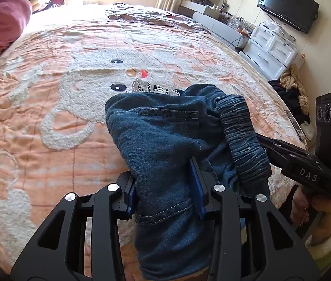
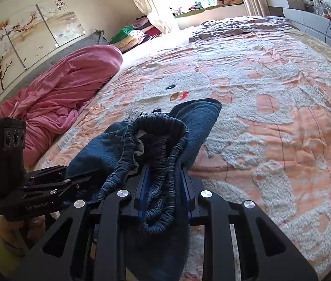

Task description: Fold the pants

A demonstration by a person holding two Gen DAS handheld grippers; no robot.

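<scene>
Small blue denim pants (image 1: 156,126) with a gathered elastic waistband (image 1: 242,138) and white lace trim hang bunched above the bed. My left gripper (image 1: 165,187) is shut on a fold of the denim near a pocket seam. My right gripper (image 2: 165,182) is shut on the elastic waistband (image 2: 163,154). The right gripper also shows in the left wrist view (image 1: 306,164), at the right, its tips hidden in the fabric. The left gripper shows in the right wrist view (image 2: 55,182), at the left, clamped into the cloth.
The bed carries an orange and white cartoon blanket (image 1: 71,93). A pink quilt (image 2: 67,89) lies by the headboard. White drawers (image 1: 271,46), a wall TV (image 1: 287,7) and a clothes pile (image 1: 292,89) stand beyond the bed's right edge.
</scene>
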